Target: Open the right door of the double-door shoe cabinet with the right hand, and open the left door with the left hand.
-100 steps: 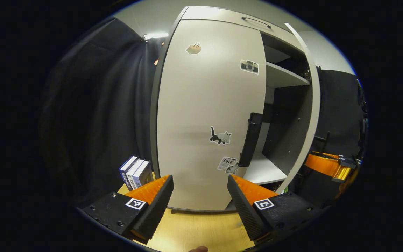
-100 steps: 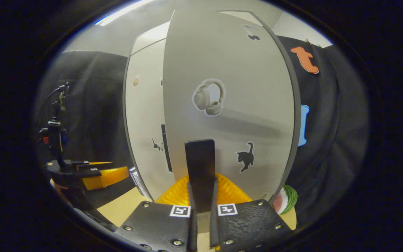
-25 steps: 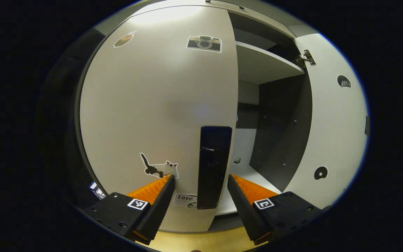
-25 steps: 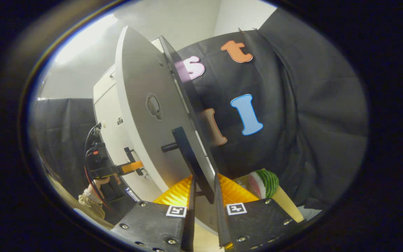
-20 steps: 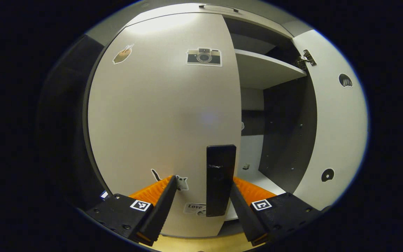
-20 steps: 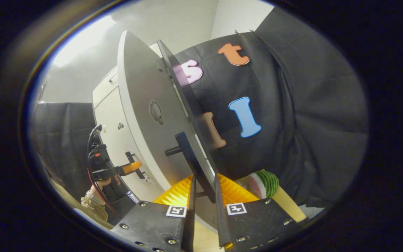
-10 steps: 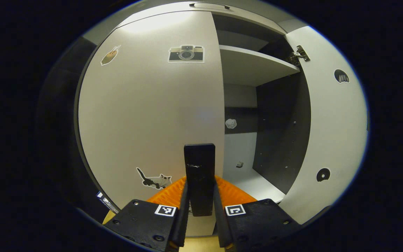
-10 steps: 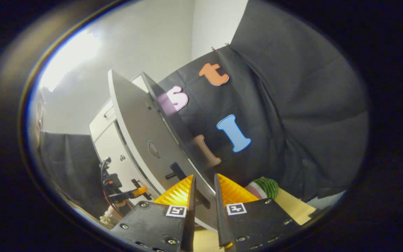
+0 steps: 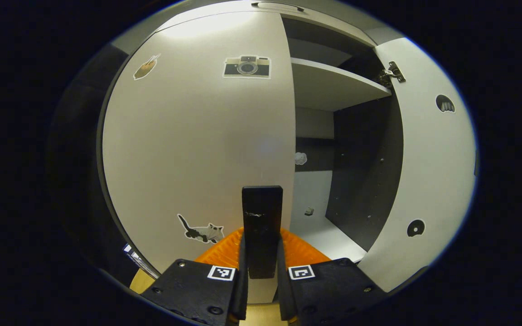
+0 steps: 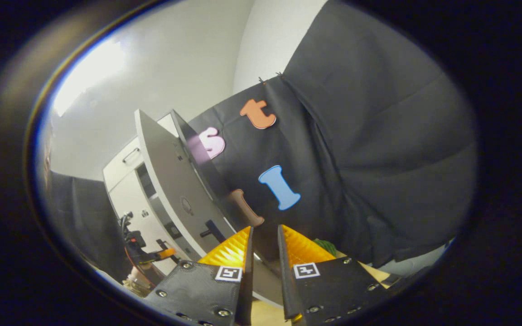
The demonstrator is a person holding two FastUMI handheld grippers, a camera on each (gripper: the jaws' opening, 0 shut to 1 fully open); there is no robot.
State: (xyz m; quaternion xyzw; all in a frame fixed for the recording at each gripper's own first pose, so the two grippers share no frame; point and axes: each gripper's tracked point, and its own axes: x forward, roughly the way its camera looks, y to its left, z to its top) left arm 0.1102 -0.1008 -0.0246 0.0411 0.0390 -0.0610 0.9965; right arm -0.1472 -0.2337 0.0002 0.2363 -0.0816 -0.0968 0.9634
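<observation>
The left door (image 9: 197, 136) of the pale shoe cabinet carries stickers and a black bar handle (image 9: 262, 213). My left gripper (image 9: 262, 233) is shut on that handle, a finger on each side. To the right the right door (image 9: 428, 158) stands wide open, showing its inner face and the shelves (image 9: 333, 83). In the right gripper view that right door (image 10: 170, 181) is seen nearly edge-on, farther off, with its black handle (image 10: 210, 230) left of my fingers. My right gripper (image 10: 264, 228) is shut to a narrow slit with no handle in it.
The black booth cloth (image 10: 379, 158) hangs behind and right of the open door. A green striped thing (image 10: 324, 246) lies on the wooden table near the cloth. A hand with the other gripper (image 10: 152, 256) is at the cabinet front.
My left gripper went from open around the left door's handle to shut on it. My right gripper pulled back and tilted up, off the right door's handle, after swinging that door wide.
</observation>
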